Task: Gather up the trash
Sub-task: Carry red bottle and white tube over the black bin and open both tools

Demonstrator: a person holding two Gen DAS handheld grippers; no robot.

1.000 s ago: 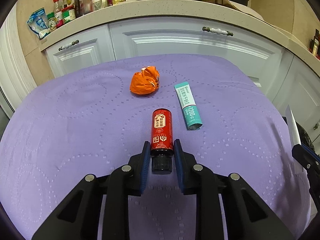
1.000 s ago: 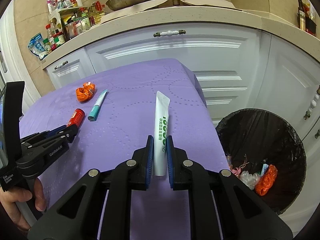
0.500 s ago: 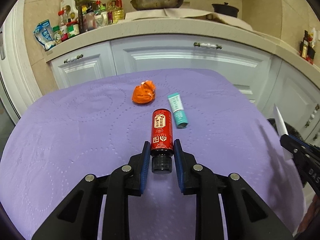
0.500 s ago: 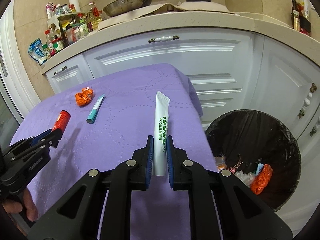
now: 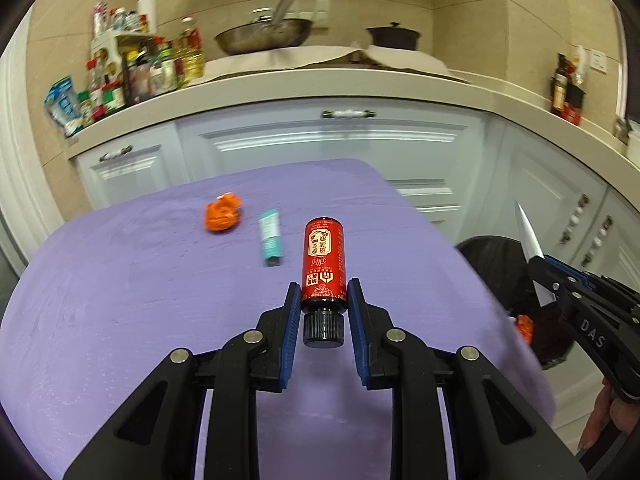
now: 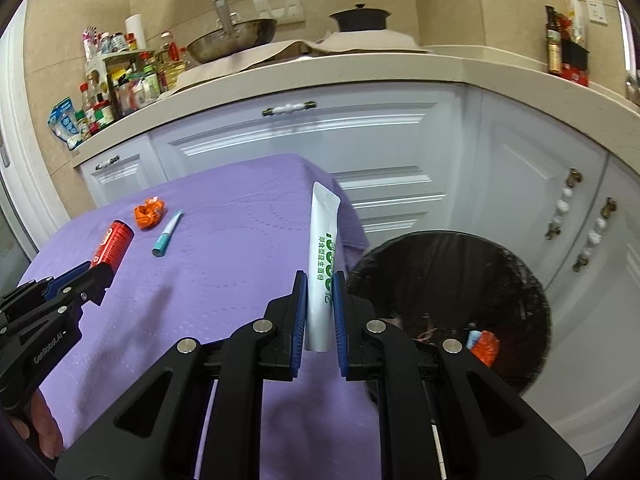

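Observation:
My left gripper (image 5: 323, 294) is shut on a small red bottle (image 5: 323, 262) with a black cap, held above the purple-covered table (image 5: 120, 300). It also shows in the right wrist view (image 6: 113, 242). My right gripper (image 6: 320, 282) is shut on a white tube with green print (image 6: 322, 248), held near the table's right edge, beside the black-lined trash bin (image 6: 460, 280). On the table lie a crumpled orange wrapper (image 5: 223, 213) and a small teal tube (image 5: 271, 237).
The bin holds some trash, including an orange wrapper (image 6: 486, 346). White kitchen cabinets (image 6: 360, 152) stand behind the table and to the right. The counter above carries a wok (image 6: 232, 42), a pot and spice jars.
Both grippers have lifted and swung right with their loads. The bottle has come up off the table, and the white tube now hangs closer to the bin.

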